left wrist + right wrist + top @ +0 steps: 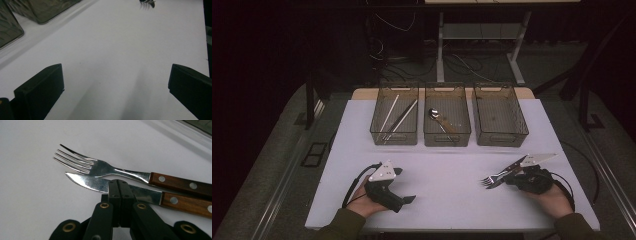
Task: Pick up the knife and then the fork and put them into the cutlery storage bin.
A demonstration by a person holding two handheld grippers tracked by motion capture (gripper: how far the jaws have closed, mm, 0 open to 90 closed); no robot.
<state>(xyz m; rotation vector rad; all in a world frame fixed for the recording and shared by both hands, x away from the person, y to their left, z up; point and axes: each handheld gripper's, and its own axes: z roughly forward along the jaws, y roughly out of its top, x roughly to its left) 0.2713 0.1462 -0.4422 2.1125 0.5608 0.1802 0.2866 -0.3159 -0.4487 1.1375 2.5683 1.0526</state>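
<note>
Two hand-held grippers are seen resting near the front edge of a white table [452, 165]. The left gripper [408, 199] is held in the left hand [362, 200] at the near left, and its two black jaws are spread wide apart in the left gripper view, with only bare tabletop between them. The right gripper [120, 185] is held in the right hand [552, 197] at the near right, and its jaws are pressed together, with nothing seen clamped between them. They are pointed at the blade of a knife [100, 183], just in front of the closed tips; whether the tips touch the blade cannot be told. A fork [100, 167] is laid just beside the knife on its far side, with the tines pointed left. Both pieces are fitted with brown wooden handles set with metal rivets, and both are laid flat on the table.

Three wire-mesh bins are lined up along the far edge of the table. Long pale sticks, possibly chopsticks [394, 117], are held in the left bin [377, 135]. A spoon [434, 115] is lying in the middle bin [462, 135]. The right bin [522, 132] is set at the far right, well apart from the fork and knife.
</note>
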